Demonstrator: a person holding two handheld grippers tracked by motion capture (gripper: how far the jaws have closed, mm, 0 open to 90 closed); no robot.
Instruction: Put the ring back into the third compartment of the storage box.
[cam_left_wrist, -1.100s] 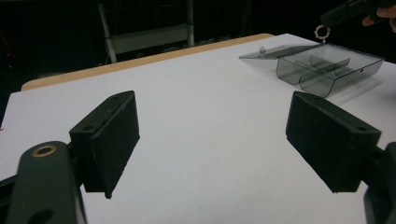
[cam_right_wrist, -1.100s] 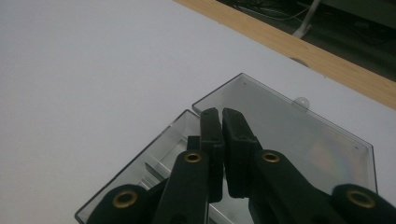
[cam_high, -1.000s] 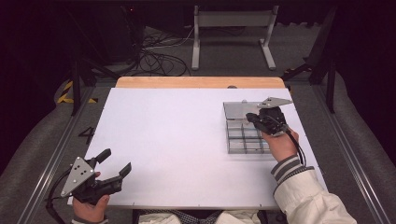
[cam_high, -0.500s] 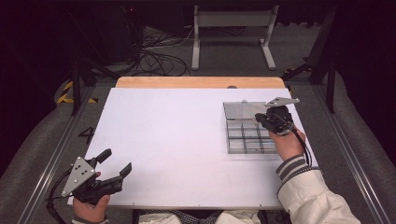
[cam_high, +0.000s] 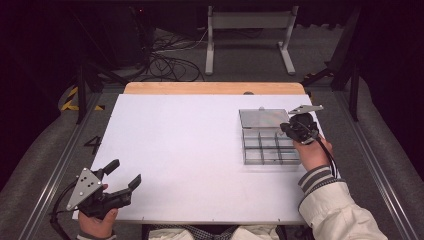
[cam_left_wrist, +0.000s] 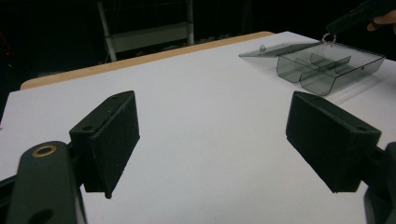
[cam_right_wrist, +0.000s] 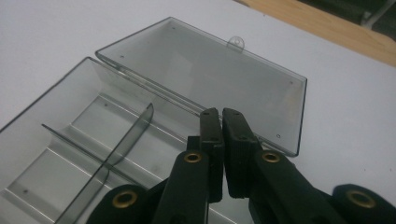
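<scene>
Closed right tool over box rim (lid flat).

High view overhead; gripper views low, sharing compartment box.

Smoky grey see-through box — white table, tan far edge — black tongs.

The white table top lies bare across the frame's left and centre; only the smoky transparent plastic compartment box with its flat-open lid blocks the right.
</scene>
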